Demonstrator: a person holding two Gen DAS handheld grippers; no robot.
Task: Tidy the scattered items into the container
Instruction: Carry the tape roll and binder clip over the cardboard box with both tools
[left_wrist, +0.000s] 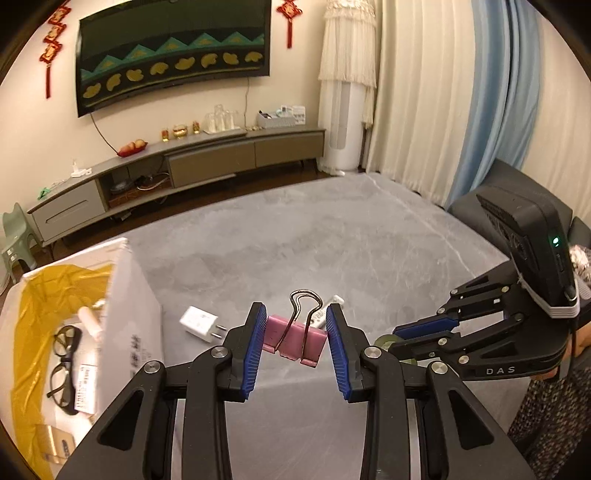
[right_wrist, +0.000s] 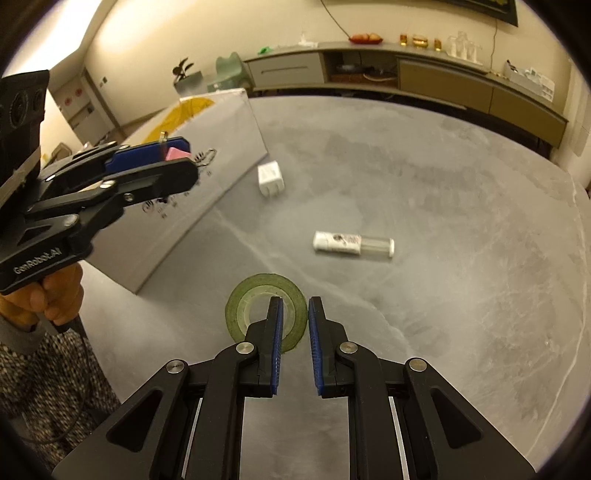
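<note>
Pink plastic shows between the blue pads of my left tool (left_wrist: 295, 332): a binder clip (left_wrist: 293, 338), pinched by its body from both sides, wire handles standing up and held clear of the grey tabletop (left_wrist: 332, 240). In the right wrist view the same clip (right_wrist: 176, 153) peeks out at the tip of that tool, in front of the side wall of the white box.

The box (left_wrist: 125, 317) sits to my left, lined with yellow plastic. Inside lie two pairs of black-framed glasses (left_wrist: 66, 358), a small white tube and a gold-coloured packet at the near corner.

My right tool (right_wrist: 295, 325) is low over a roll of green tape (right_wrist: 266, 306) lying flat on the tabletop. Its jaws stand narrowly apart, the left finger over the roll's hole and the right one just past its outer edge; I cannot tell whether the pads touch it.

Still out on the tabletop: a white plug adapter (right_wrist: 270, 180) just beside the box wall, and a white bottle with a clear cap (right_wrist: 353, 244) on its side, farther right.
</note>
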